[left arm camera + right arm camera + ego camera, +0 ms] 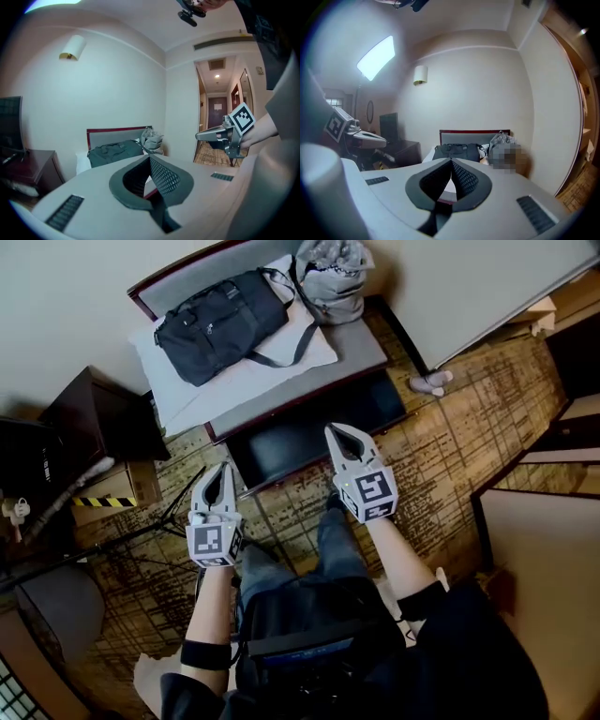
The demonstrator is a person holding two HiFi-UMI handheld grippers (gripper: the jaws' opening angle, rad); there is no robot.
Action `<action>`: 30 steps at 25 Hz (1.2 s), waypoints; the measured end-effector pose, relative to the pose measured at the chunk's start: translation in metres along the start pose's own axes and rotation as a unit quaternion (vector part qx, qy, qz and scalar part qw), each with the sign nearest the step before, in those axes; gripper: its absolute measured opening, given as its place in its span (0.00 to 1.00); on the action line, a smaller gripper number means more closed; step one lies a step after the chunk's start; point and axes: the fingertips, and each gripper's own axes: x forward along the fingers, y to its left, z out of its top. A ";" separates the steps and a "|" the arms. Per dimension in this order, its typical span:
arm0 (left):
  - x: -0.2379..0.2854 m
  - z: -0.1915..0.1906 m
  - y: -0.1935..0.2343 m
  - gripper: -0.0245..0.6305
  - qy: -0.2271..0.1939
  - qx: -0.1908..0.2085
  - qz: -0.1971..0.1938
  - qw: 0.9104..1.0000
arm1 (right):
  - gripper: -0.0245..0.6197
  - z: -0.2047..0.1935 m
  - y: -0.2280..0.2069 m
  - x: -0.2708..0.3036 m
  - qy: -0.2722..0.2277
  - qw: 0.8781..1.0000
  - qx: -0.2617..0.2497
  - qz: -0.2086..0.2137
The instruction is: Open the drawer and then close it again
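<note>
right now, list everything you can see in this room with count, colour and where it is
duffel bag: 1, black, lying on the white sheet
white sheet: 1, white, on the bench's left part
grey bag: 1, grey, far right end of the bench
bench: 1, grey top with red-brown frame, against the wall
drawer: 1, dark, at the bench's front, looks pulled out
cabinet: 1, dark wood, left of the bench
cardboard box: 1, brown with yellow-black tape, on the floor by the cabinet
wall lamp: 1, cream, above the bench
carpet: 1, brown patterned
left gripper: 1, grey, shut, empty
right gripper: 1, grey, shut, empty
</note>
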 end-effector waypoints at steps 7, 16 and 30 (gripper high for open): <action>-0.028 0.008 0.018 0.04 -0.006 0.018 0.024 1.000 | 0.04 0.033 0.000 -0.021 -0.015 1.000 -0.004 0.009; -0.040 0.020 0.007 0.04 0.003 0.009 0.008 1.000 | 0.04 0.033 0.012 -0.033 -0.012 0.999 -0.022 0.025; -0.022 0.003 -0.035 0.04 0.019 0.026 -0.039 0.999 | 0.04 0.003 -0.007 -0.043 0.008 1.000 0.007 0.011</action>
